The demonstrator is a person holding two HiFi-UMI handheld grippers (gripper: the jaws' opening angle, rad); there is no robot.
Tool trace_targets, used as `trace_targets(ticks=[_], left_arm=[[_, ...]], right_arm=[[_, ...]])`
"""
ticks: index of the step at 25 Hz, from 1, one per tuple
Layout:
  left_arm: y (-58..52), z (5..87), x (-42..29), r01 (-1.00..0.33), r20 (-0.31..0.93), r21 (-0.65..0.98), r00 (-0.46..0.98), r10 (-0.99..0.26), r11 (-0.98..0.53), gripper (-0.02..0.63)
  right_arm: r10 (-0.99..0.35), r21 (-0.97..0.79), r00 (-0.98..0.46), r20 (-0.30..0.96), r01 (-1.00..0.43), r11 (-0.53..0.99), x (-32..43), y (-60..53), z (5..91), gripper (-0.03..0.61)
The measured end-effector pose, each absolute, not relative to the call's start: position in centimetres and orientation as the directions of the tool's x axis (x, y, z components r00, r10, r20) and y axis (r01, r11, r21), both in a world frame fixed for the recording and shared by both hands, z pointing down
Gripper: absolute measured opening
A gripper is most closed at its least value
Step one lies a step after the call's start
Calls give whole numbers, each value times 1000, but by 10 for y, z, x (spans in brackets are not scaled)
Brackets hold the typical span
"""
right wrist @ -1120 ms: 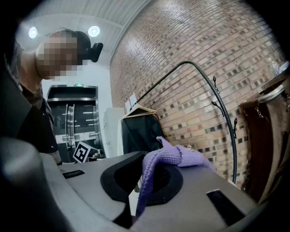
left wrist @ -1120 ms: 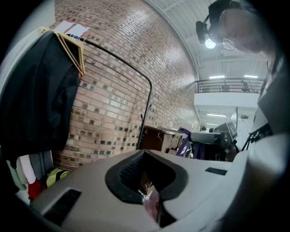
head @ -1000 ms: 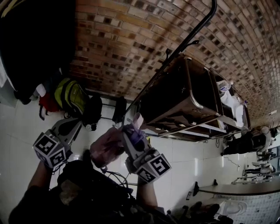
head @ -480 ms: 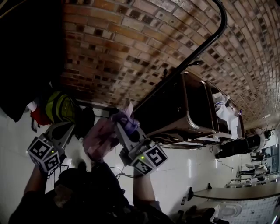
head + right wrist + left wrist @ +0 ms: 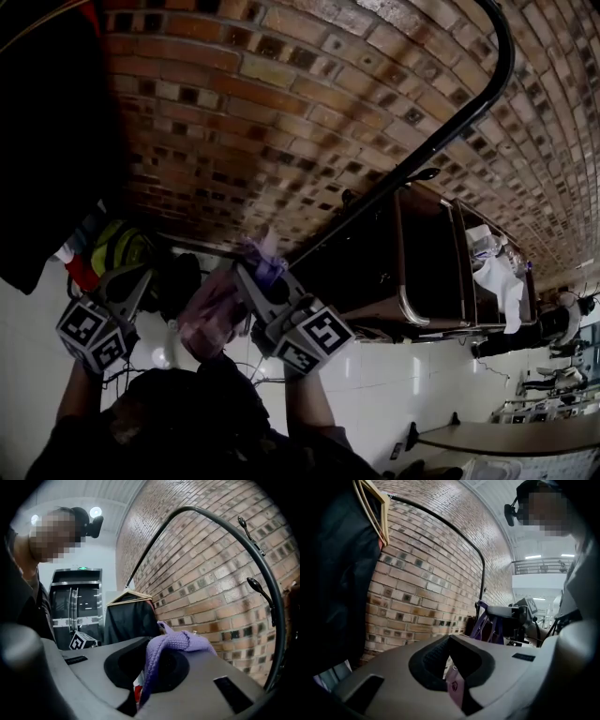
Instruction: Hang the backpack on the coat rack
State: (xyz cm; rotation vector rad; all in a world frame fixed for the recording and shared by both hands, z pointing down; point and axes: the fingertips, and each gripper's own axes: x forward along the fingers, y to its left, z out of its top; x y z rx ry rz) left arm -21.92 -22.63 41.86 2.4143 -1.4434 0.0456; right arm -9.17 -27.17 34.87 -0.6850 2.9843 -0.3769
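A pink backpack [image 5: 214,311] with a purple knit strap [image 5: 261,255] hangs between my two grippers, in front of a brick wall. My right gripper [image 5: 255,270] is shut on the purple strap [image 5: 174,645], which bunches over its jaws. My left gripper [image 5: 139,277] is to the left; a pink tab of the backpack [image 5: 455,686] sits pinched in its closed jaws. The coat rack [image 5: 441,141] is a black curved tube with small hooks [image 5: 427,173], rising up and to the right of the grippers. It also shows as the rack [image 5: 265,564] and the rack [image 5: 482,569].
A dark garment on a wooden hanger [image 5: 377,513] hangs at the left, close to my left gripper. A yellow-green bag [image 5: 117,246] and a red one lie on the white floor by the wall. A brown cabinet on a metal frame [image 5: 441,253] stands right of the rack.
Both grippers have carried the backpack closer to the brick wall and the rack. The wall and the rack's tube now fill more of the head view.
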Motion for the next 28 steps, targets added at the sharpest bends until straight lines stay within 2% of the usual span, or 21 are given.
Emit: trace_targets(ticks=[16,28], left_arm=[[-354,404,-168,-873,160,282,452,-877,-399,12],[-375,408,-143,-862,177,299,472,-863,-410,12]], right_arm=[[-486,-187,-872,-56,-469,863,-26,-436,276,2],[-569,-240,-811,-138,-530,813,33,-442,262,2]])
